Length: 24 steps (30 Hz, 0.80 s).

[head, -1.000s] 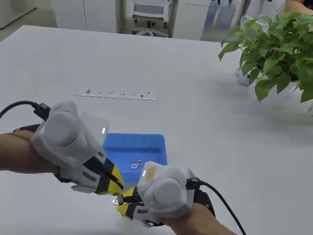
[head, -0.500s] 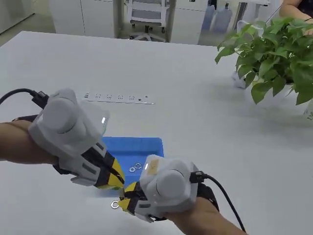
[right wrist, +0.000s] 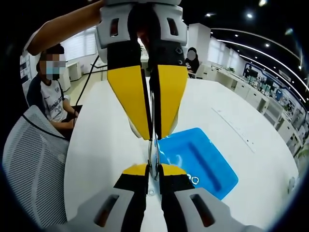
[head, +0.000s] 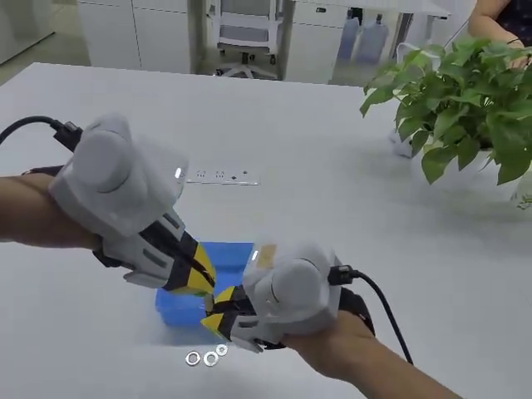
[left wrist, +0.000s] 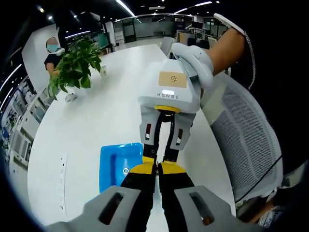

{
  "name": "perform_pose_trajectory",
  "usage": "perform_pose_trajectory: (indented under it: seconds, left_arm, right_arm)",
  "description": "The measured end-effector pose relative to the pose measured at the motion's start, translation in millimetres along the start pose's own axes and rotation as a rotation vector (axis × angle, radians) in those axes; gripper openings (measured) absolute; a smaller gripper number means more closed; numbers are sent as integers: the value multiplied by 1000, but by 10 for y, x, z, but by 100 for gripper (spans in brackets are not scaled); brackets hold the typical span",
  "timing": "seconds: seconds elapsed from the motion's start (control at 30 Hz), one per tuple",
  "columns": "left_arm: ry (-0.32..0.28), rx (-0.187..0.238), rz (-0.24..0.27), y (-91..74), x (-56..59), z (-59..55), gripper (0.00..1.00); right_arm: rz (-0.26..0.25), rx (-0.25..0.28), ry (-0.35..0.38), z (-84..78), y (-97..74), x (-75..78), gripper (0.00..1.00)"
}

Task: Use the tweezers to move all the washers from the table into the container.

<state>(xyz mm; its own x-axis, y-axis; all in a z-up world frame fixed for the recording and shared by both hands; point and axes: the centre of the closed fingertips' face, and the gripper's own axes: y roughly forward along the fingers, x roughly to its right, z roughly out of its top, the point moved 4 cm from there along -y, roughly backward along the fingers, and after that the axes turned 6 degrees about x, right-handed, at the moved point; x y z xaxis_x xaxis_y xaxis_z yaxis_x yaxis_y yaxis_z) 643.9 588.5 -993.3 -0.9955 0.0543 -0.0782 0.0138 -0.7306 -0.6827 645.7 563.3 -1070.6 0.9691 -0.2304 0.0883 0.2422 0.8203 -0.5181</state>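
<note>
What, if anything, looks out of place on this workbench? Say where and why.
Three washers lie loose on the white table, just outside the blue container, while at least one washer sits inside it. Also, the left gripper and right gripper both pinch one pair of tweezers, nose to nose.

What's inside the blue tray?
A washer lies in the tray. In the head view the left claw and right claw, holding tweezers, cover most of it, so the rest is hidden.
</note>
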Motion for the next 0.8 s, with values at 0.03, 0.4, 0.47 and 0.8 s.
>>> perform_pose_trajectory:
  seconds: [0.03,0.4,0.47,0.8]
  left_arm:
    - [2,0,0,-6,-12,5,6]
    - [18,0,16,-85,-178,29,6]
    - [19,-2,18,-87,-207,23,6]
    - [38,-15,36,-49,-335,-61,6]
  right_arm:
    - [-2,1,1,9,2,14,10]
    - [-27,32,14,99,25,182,10]
    - [-32,37,18,105,38,204,10]
    - [-42,48,17,68,151,351,10]
